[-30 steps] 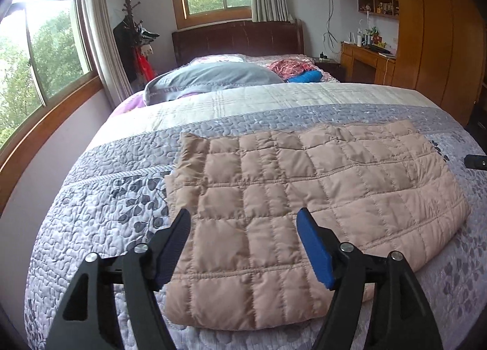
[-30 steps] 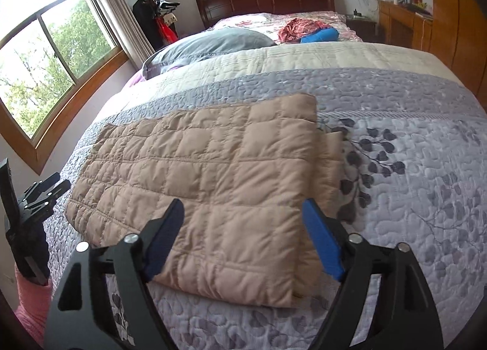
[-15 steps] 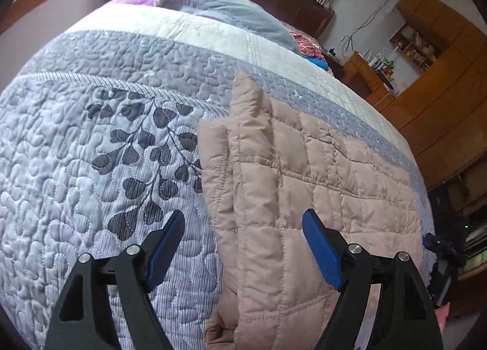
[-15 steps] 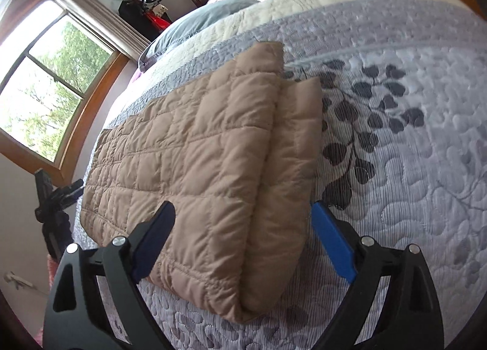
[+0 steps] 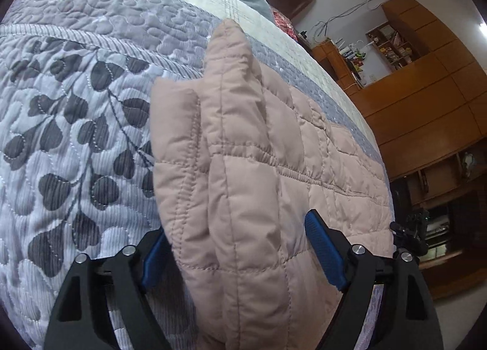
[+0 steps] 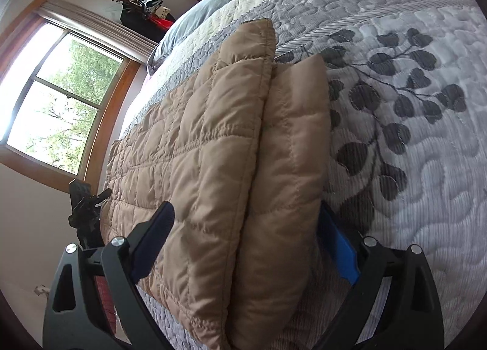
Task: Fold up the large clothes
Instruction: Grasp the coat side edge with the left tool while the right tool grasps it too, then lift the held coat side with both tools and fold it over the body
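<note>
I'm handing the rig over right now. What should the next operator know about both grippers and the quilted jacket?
Left gripper: open, jaws have just been widening, straddling one end of the folded tan quilted jacket.
Right gripper: open, also just widened, straddling the other end.
Jacket lies on the bedspread, already folded into a long strip.
Left: close on both ends, likely fold it again.

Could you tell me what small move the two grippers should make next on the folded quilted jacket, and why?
Probably close both. The left gripper and right gripper each straddle an end of the jacket with open fingers that have just been widening, so nothing is gripped yet.
</note>
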Demonstrator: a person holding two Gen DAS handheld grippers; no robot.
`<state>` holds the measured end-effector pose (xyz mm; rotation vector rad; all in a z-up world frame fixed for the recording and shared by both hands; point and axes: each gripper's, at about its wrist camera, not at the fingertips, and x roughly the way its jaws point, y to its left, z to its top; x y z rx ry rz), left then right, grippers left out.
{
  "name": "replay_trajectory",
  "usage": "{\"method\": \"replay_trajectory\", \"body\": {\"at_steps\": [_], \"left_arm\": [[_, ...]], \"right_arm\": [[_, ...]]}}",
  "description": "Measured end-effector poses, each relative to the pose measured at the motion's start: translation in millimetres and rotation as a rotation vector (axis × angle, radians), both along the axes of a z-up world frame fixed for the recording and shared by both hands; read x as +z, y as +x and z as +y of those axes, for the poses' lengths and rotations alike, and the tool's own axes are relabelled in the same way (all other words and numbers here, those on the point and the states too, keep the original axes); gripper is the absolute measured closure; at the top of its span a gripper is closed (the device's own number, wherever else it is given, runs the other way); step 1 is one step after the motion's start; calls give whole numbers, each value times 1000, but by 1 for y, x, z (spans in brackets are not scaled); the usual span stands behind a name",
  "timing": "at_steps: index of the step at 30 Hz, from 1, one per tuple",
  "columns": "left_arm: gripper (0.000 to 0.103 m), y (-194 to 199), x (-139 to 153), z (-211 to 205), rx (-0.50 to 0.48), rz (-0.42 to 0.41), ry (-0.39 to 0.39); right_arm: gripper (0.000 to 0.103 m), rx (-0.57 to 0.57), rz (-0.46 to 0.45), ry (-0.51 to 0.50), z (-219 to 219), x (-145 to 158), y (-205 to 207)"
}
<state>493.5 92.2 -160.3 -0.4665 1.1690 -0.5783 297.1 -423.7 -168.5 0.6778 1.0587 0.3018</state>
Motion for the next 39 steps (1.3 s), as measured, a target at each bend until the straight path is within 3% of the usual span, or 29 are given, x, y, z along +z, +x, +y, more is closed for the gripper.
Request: {"method": "replay_trajectory", "body": {"at_steps": [3, 4, 7, 8, 10, 12, 18, 26, 33, 39], "left_arm": [[24, 2, 2, -12, -14, -7, 30], [36, 1, 3, -17, -18, -7, 44], [63, -2, 6, -26, -20, 0, 45], [73, -4, 7, -26, -17, 0, 28], [81, -11, 14, -27, -1, -12, 11], [85, -20, 24, -28, 8, -44, 19], [88, -64, 69, -31, -6, -132, 29], [88, -162, 115, -16, -55, -192, 67], [86, -233, 94, -4, -72, -163, 119], [81, -241, 54, 6, -22, -121, 163]], "right_arm": [[14, 5, -8, -47, 10, 4, 6], [31, 9, -11, -73, 16, 6, 7], [60, 29, -13, -70, 25, 8, 6], [65, 33, -21, -64, 26, 11, 4], [80, 31, -34, -39, 27, 18, 1], [84, 27, -49, -32, 26, 30, -7], [86, 56, -116, -52, 35, 73, -47], [86, 120, -129, -53, 51, 109, -125], [86, 155, -91, -66, 74, 101, -192], [85, 130, -32, -73, 73, 65, -212]]}}
